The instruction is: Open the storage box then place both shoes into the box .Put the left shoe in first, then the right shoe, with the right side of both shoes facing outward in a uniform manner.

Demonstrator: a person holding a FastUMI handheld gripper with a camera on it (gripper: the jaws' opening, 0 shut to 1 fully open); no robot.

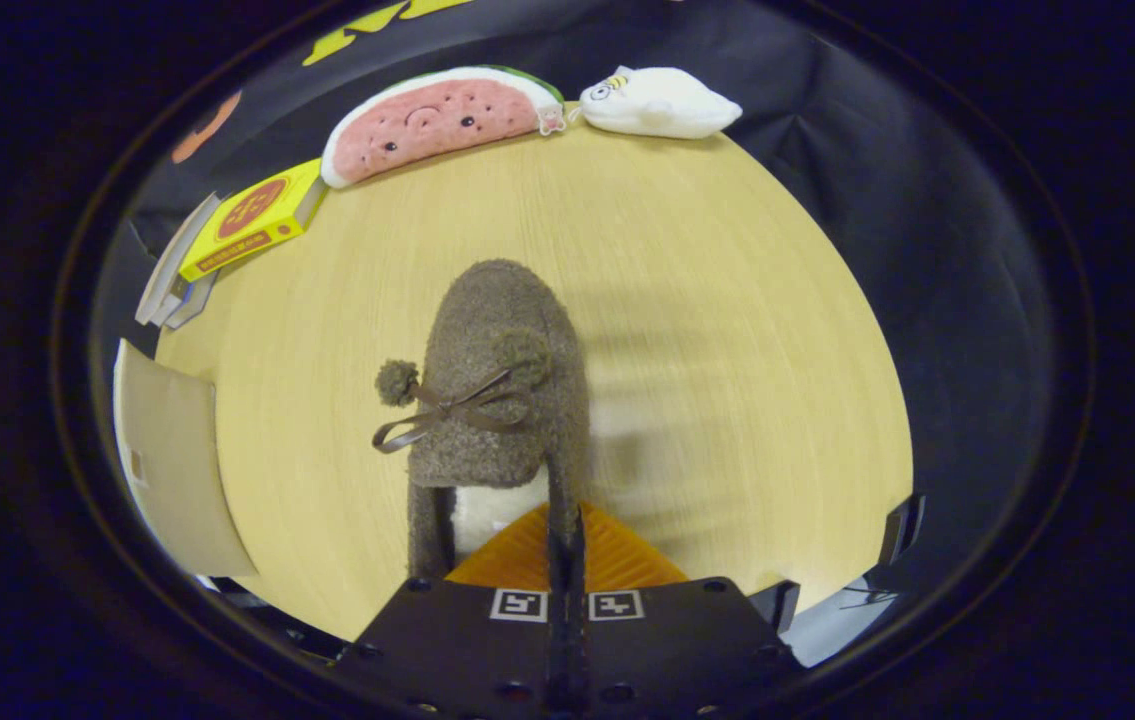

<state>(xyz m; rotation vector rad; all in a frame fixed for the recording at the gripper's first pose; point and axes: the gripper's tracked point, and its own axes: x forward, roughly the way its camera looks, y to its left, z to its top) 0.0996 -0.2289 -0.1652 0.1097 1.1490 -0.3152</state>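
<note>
Gripping one fuzzy brown shoe (pixel 502 370) by the right wall of its heel opening, fingers of the gripper (pixel 567 545) pressed together on that thin rim. Toe pointing away, bow and pompom on the upper, pale lining visible inside the collar just ahead of the fingers. Shadow under the shoe on the wooden table (pixel 727 330); whether lifted or resting on the top, cannot tell.

Progress, judged: partway at most. One shoe in hand, not yet in any box. Pale flat panel (pixel 172 470) off to the left of the shoe, at the table edge — possibly a flap or wall of the storage box, not certain; open or closed state not readable. Left or right shoe also not readable from here. Remaining, as far as visible: carry this shoe over, seat it with right side outward, then whatever of the pair is left.

Count:
- shoes: one
- watermelon-slice plush (pixel 437 120): one, far edge of table
- white plush toy (pixel 662 102): one, just beside the watermelon
- yellow carton (pixel 252 215): one, far left
- flat grey items (pixel 167 280) stacked near the carton: number unclear
</note>
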